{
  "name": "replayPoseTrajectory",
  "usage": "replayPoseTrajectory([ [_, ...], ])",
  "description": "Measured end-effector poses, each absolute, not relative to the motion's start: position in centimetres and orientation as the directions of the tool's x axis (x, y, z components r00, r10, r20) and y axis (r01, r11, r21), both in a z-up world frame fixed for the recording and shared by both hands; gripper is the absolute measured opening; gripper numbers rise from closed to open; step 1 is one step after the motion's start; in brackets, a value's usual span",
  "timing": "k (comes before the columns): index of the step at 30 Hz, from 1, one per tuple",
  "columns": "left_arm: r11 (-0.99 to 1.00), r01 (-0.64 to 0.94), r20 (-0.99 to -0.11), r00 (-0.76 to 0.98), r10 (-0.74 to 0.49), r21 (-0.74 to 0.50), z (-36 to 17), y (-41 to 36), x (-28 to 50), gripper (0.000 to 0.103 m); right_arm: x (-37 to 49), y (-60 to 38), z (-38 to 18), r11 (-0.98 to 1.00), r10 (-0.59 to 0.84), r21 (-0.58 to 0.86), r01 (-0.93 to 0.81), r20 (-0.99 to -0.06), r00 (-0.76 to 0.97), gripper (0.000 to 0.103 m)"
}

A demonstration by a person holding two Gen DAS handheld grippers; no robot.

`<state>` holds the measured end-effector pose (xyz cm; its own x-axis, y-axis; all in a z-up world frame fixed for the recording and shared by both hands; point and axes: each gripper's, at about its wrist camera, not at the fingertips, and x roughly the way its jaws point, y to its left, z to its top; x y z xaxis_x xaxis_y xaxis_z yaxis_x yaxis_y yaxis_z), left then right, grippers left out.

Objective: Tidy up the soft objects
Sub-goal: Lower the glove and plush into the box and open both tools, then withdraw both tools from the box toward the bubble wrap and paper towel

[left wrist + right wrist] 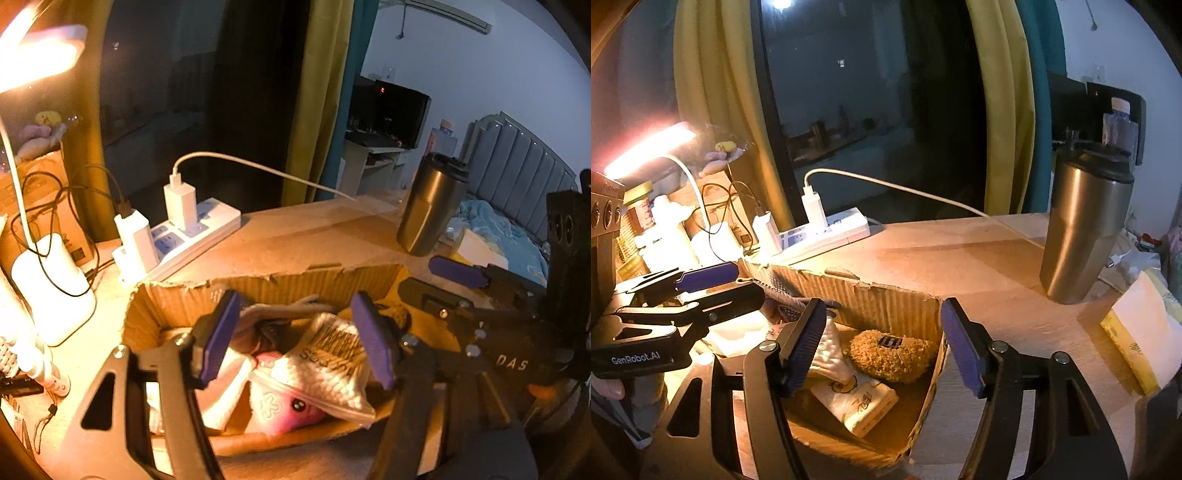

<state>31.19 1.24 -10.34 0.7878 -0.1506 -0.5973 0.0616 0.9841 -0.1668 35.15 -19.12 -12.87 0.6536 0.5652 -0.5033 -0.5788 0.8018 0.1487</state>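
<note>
A torn cardboard box (886, 299) sits on the desk (960, 251), near its front edge, holding a white printed sock (332, 365), a fuzzy brown pouch (890, 354), a pink plush (280, 413) and a tissue pack (860, 402). A steel tumbler (1086, 229) stands toward the right edge. Both the left gripper (295, 339) and the right gripper (879, 343) hover over the box, spread wide, empty.

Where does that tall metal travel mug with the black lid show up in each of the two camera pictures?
Left wrist view: the tall steel travel mug with a black lid stands right of centre on the wooden desk, behind the torn cardboard box.
Right wrist view: the same mug stands large at the right, beyond the box's far right corner.
Shared landmark: the white power strip, with a white charger cable running towards the mug.
</note>
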Motion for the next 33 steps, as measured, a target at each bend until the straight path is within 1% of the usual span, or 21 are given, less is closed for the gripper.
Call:
replayPoseTrajectory([
  [22,0.985,0.073,-0.519,0.842,-0.144,-0.155,-6.5,2.1,24.7,0.065,28.0,-20.1,-9.7,0.808,0.552,0.089,-0.583,-0.463,0.694,0.068],
  [33,0.983,0.078,-0.504,0.850,-0.152,-0.164,-6.4,2.2,20.9,0.065,24.5,-20.9,-10.5,0.818,0.524,0.063,-0.572,-0.494,0.694,0.068],
])
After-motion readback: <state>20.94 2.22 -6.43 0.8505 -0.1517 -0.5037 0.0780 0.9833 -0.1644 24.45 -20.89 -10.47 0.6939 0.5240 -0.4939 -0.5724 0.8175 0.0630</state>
